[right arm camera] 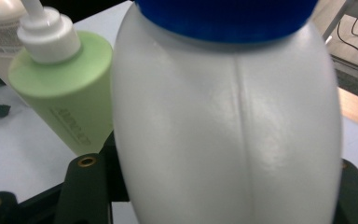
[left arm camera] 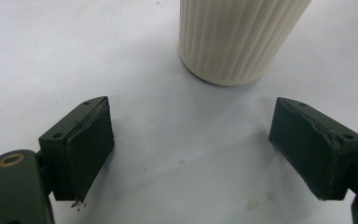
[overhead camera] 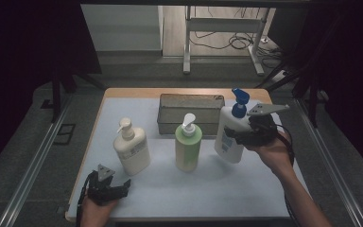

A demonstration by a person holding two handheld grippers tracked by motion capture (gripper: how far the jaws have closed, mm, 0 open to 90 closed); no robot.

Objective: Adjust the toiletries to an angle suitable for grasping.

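Note:
A white bottle with a blue pump (overhead camera: pixel 227 120) hangs tilted above the right side of the white table top (overhead camera: pixel 246 189), clear of the surface. My right gripper (overhead camera: pixel 236 136) is shut on its body from the right side. In the right gripper view that bottle (right arm camera: pixel 223 130) stands between the jaws, and a green pump bottle (right arm camera: pixel 65 93) stands behind it to the left. My left gripper (overhead camera: pixel 120 187) rests at the front left, open with nothing between its fingers. Its view has the gripper (left arm camera: pixel 191 149) low over the table, a short way from the ribbed base of a cream bottle (left arm camera: pixel 237 37).
The cream pump bottle (overhead camera: pixel 131 149) stands upright at the left and the green pump bottle (overhead camera: pixel 188 146) at the centre. A metal mesh basket (overhead camera: pixel 191 97) sits behind them near the far edge. Table legs and cables lie on the floor beyond.

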